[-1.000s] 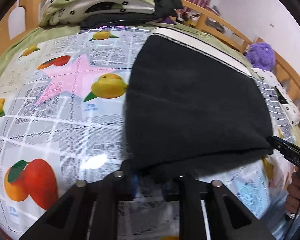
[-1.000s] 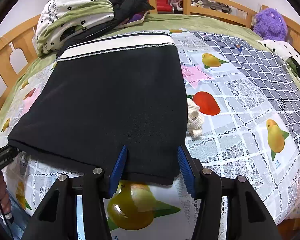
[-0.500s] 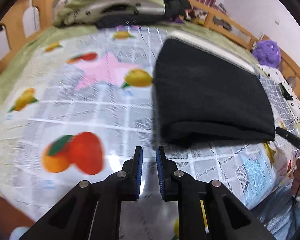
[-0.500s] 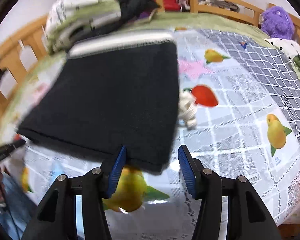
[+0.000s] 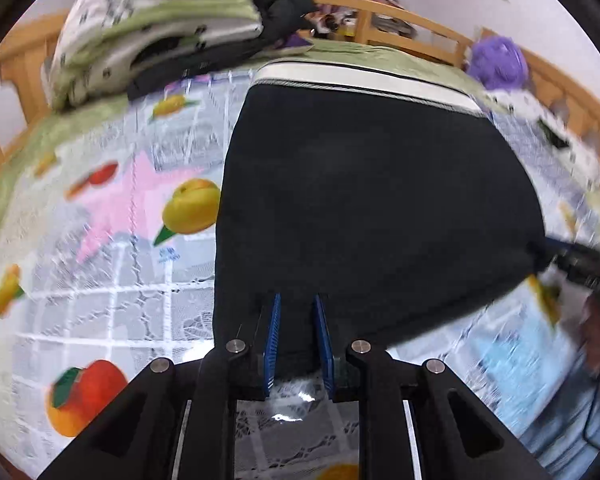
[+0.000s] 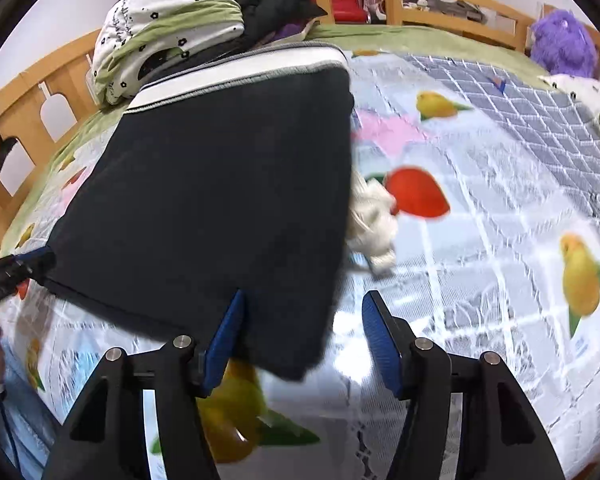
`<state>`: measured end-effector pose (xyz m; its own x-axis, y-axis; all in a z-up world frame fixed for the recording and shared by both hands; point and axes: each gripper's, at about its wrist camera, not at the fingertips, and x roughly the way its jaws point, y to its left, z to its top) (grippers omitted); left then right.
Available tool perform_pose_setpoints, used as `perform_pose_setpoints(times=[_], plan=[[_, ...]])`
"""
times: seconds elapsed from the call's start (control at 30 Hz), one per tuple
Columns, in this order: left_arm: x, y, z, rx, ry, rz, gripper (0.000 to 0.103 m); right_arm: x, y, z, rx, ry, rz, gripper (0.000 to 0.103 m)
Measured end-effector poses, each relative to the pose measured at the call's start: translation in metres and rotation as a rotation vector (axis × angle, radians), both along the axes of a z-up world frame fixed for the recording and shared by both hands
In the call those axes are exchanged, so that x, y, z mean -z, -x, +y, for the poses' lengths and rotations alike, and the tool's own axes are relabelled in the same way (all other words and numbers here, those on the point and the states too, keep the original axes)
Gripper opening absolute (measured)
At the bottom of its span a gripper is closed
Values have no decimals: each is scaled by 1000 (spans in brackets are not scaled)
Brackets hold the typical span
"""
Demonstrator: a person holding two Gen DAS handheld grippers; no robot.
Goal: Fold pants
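The black pants point(image 5: 372, 200) lie folded flat on the fruit-print bed sheet point(image 5: 112, 280), white waistband point(image 5: 364, 80) at the far end. My left gripper point(image 5: 296, 320) is at the near folded edge, its blue pads a narrow gap apart with the black cloth between them. In the right wrist view the pants point(image 6: 220, 184) fill the left half. My right gripper point(image 6: 304, 320) is wide open at their near right corner, with the corner between the jaws. The white drawstring point(image 6: 374, 220) is bunched beside the right edge.
A stack of folded bedding point(image 6: 168, 32) and dark clothes point(image 6: 276, 0) sits at the head of the bed. A wooden rail point(image 6: 440, 0) runs around the bed. A purple plush toy point(image 6: 564, 40) sits at the far right corner.
My left gripper had pulled back off the pants, nearly shut, and has now moved forward onto the near edge, slightly wider. My right gripper stays open and has shifted slightly right on the corner.
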<state>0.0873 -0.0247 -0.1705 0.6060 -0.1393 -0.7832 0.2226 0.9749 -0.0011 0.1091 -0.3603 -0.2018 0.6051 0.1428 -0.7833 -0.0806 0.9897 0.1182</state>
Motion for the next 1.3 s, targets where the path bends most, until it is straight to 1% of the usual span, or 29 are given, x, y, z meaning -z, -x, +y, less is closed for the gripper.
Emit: perform_pose_setpoints(times=[0.03,0.07,0.1,0.13,0.2,0.23,0.27,0.3,0.33,0.4,0.43,0.47,0.5,0.57,0.63,0.67,0.73,0.77,0.8,0.83,0.87,0.9,0.97,1.0,1.03,1.1,1.17,1.23,1.3], plan=[[-2,1,-1,-1,-12,-3,17,0,2,1,-6,14,-8,58],[-4,0,0,-7,2,3,17,0,5,1,-14,30,-16,58],[-6,-1,3,-12,23,15,17,-1,7,1,-16,26,-19,58],[-11,-4,9,-19,66,31,17,-2,8,-1,-18,13,-17,58],[-23,-8,18,-33,117,28,18,-13,12,-10,-18,-10,-17,50],[-29,-11,21,-37,119,20,19,-24,15,-18,-15,-35,-44,50],[-34,-17,23,-34,108,12,24,-33,16,-23,-15,-53,-77,50],[-39,-24,24,-30,100,2,30,-47,14,-30,-11,-71,-128,54],[-44,-35,26,-31,94,-9,34,-54,8,-33,-8,-79,-147,56],[-49,-57,29,-42,103,-14,43,-67,-19,-38,9,-99,-160,58],[-51,-72,30,-37,133,-7,46,-71,-39,-39,12,-111,-147,58],[-50,-84,31,-39,148,5,53,-72,-53,-38,7,-116,-138,58],[-47,-99,31,-47,157,18,57,-72,-73,-36,8,-112,-122,58],[-37,-121,33,-59,157,29,58,-64,-109,-33,25,-89,-83,58],[-24,-139,36,-74,166,60,58,-46,-140,-29,45,-86,-19,57],[-13,-149,37,-75,189,93,58,-39,-147,-30,44,-111,-9,58],[7,-163,40,-67,256,159,58,-34,-154,-34,43,-158,-42,58],[11,-166,41,-61,295,167,58,-34,-159,-37,36,-172,-41,58],[12,-167,41,-47,317,168,53,-32,-165,-39,28,-192,-35,56],[12,-169,40,-7,337,177,39,-31,-170,-41,22,-212,-27,53],[13,-171,39,14,357,192,38,-28,-176,-44,7,-244,-15,42],[13,-171,39,5,363,196,31,-26,-181,-46,-24,-290,-5,38],[13,-166,38,11,403,198,19,-25,-178,-45,-35,-278,-13,35],[10,-162,37,4,404,185,16,-26,-177,-41,-39,-254,-21,20],[8,-155,35,-4,397,180,15,-28,-174,-36,-56,-239,-29,20],[5,-142,33,-10,389,174,14,-33,-169,-30,-46,-219,-25,18],[3,-127,36,-7,392,181,14,-33,-164,-28,-43,-229,-21,17],[1,-109,43,-12,416,196,14,-33,-157,-28,-50,-246,-13,17],[-1,-97,51,-22,397,186,17,-34,-150,-25,-68,-258,-5,18]])
